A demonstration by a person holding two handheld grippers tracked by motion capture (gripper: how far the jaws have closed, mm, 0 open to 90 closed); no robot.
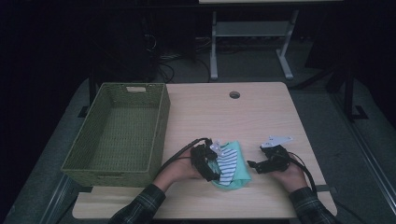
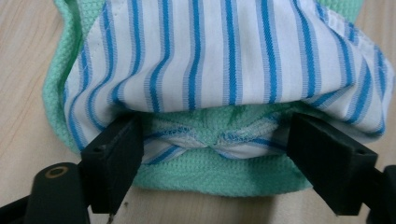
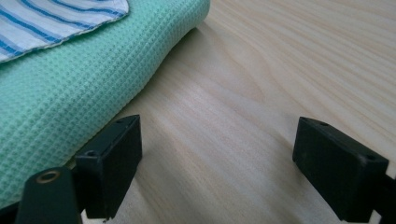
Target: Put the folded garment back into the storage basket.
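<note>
Near the front edge of the desk [image 1: 261, 116] lies a small folded bundle: a green cloth [image 1: 238, 168] with a waffle weave, soft and thick, and a striped cloth [image 1: 227, 165] of smooth white cotton with blue lines sitting on top of it. The left tongs [image 1: 215, 164] rest right over the bundle, their black blocky jaws spread wide with the folded edge of both cloths between them but not pinched; it looks as if they are set there to tidy or take up the fold. The right tongs [image 1: 252, 164] lie low on the bare wood just beside the green cloth's rounded edge, also spread, with nothing but pale grained wood between the jaws, so I'd judge that hand is standing off. To the left sits a woven green basket [image 1: 161, 116], rectangular, deep, with a handle slot in its far wall, placed close enough that the bundle is likely meant for it.
</note>
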